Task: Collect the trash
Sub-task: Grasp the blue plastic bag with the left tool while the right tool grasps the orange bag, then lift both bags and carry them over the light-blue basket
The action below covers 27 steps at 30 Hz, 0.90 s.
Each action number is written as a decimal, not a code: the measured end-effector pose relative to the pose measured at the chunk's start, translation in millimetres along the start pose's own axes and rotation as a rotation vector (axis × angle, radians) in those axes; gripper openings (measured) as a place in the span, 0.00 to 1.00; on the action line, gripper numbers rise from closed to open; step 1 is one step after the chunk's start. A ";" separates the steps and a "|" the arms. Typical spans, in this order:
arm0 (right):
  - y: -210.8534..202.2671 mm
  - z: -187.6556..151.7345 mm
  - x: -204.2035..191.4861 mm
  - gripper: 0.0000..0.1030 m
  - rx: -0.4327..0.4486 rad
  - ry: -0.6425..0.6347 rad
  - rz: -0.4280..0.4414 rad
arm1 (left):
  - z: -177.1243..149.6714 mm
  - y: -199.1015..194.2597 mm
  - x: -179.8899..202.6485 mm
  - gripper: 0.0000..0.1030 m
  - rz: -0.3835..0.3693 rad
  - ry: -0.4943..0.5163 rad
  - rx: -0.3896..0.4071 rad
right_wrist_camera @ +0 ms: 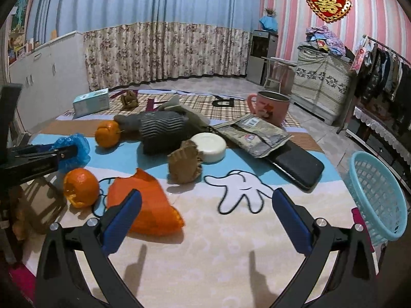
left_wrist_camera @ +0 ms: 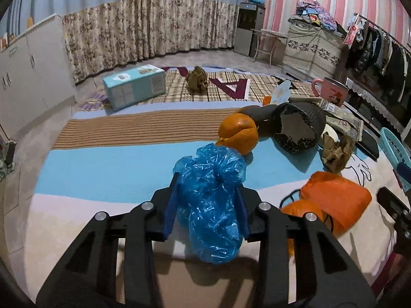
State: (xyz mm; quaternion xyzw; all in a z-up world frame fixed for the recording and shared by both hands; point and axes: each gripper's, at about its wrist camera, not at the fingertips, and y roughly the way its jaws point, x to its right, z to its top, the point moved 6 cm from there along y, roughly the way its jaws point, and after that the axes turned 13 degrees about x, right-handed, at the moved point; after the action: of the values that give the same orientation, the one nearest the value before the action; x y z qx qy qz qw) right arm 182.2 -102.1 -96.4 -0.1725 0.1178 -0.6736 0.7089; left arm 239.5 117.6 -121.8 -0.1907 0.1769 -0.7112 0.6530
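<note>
A: State the pose of the left tool (left_wrist_camera: pixel 205 200).

B: It points forward and downward over the surface (left_wrist_camera: pixel 102 174). Both blue pads (left_wrist_camera: pixel 170 213) press into a crumpled blue plastic bag (left_wrist_camera: pixel 210 200), which fills the gap between them; the tool is clamped on the bag. Bag material bulges out past the fingertips toward 12 o'clock and hangs below the pads toward 6 o'clock.

A: Items near it?

B: In the left wrist view, an orange peel (left_wrist_camera: pixel 240 134) lies just beyond the bag at 1 o'clock. An orange wrapper (left_wrist_camera: pixel 336 195) lies at 3 o'clock of the bag, apart from it.

A: State the pose of the right tool (right_wrist_camera: pixel 205 213).

B: It also points forward and downward, with the jaws spread wide and nothing between the pads. The orange wrapper (right_wrist_camera: pixel 146 205) lies just beside its left finger (right_wrist_camera: pixel 120 220), at 9 to 10 o'clock of the gap; contact cannot be confirmed. A second orange peel (right_wrist_camera: pixel 81 191) lies farther out at 9 o'clock. A crumpled brown paper (right_wrist_camera: pixel 186 164) sits ahead at 12 o'clock.

A: Receptacle?

B: A light blue basket (right_wrist_camera: pixel 377 195) stands at the surface edge, at 3 o'clock of the right tool.
</note>
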 end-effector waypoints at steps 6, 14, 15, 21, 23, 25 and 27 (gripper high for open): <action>4.5 -7.9 -22.4 0.96 -0.033 -0.025 0.035 | -12.8 -36.6 -22.2 0.36 0.035 -0.008 0.021; 11.0 -17.4 -41.5 0.96 -0.067 -0.066 0.051 | -26.9 -72.6 -33.4 0.36 0.043 -0.040 0.034; 13.0 -18.9 -41.2 0.96 -0.075 -0.072 0.050 | -28.4 -76.0 -33.5 0.36 0.043 -0.044 0.036; 27.7 -25.3 -45.4 0.91 -0.135 -0.091 0.048 | -32.6 -81.1 -33.9 0.36 0.059 -0.040 0.036; 30.1 -27.2 -47.0 0.74 -0.145 -0.106 0.059 | -33.4 -82.4 -34.8 0.36 0.066 -0.040 0.037; 32.1 -30.9 -49.9 0.61 -0.166 -0.105 0.092 | -33.2 -83.9 -33.7 0.36 0.069 -0.041 0.036; 30.2 -30.9 -49.8 0.50 -0.161 -0.095 0.112 | -31.7 -85.4 -30.9 0.36 0.075 -0.037 0.036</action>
State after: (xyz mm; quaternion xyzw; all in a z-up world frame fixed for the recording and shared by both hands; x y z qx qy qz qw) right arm 194.2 -54.2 -140.0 -0.2537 0.1472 -0.6126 0.7340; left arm 152.3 155.7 -107.7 -0.1851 0.1590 -0.6857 0.6858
